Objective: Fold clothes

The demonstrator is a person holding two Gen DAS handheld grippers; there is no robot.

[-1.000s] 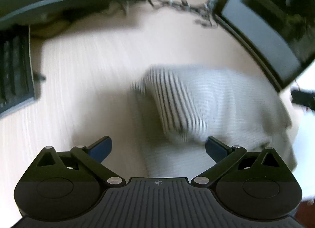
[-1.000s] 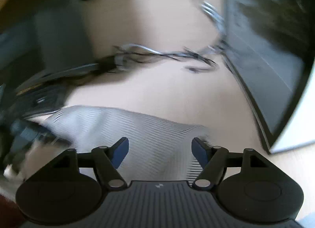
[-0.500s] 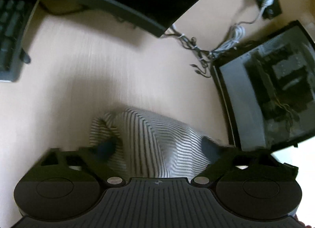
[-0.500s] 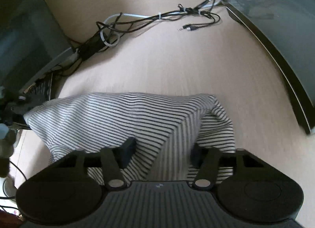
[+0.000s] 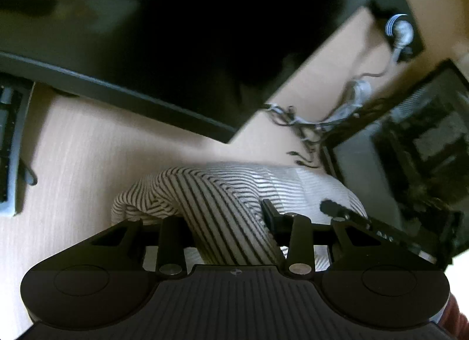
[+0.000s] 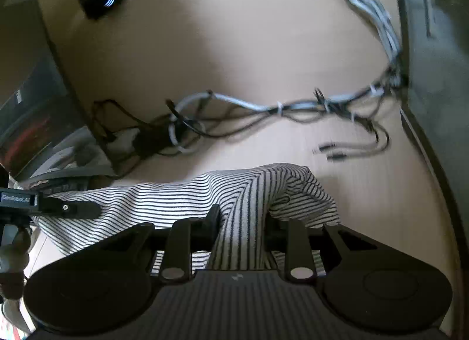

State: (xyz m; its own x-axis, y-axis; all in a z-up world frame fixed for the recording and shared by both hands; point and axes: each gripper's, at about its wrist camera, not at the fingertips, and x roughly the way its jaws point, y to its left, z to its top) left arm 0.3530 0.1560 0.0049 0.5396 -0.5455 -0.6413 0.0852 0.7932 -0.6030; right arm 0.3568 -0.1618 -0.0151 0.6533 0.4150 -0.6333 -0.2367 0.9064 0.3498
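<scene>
Both grippers have just been closing, and each now has cloth bunched between its pads. The left gripper pinches a ridge of the striped shirt, jaws drawn in to a narrow gap; a second ago they stood wide over the fabric. The right gripper does the same at its end of the shirt, pads pressed on a raised fold. The other tool shows at each view's edge, so the hands hold opposite ends. I read this as the pick-up finished, with the carry-over of the fold next.

The shirt lies on the pale desk, its far edge near a tangle of cables. A monitor overhangs far left, a keyboard sits at the left edge, and a dark case stands close on the right. Open room is mainly the bare desk left of the shirt; lifting toward the cables risks snagging.
</scene>
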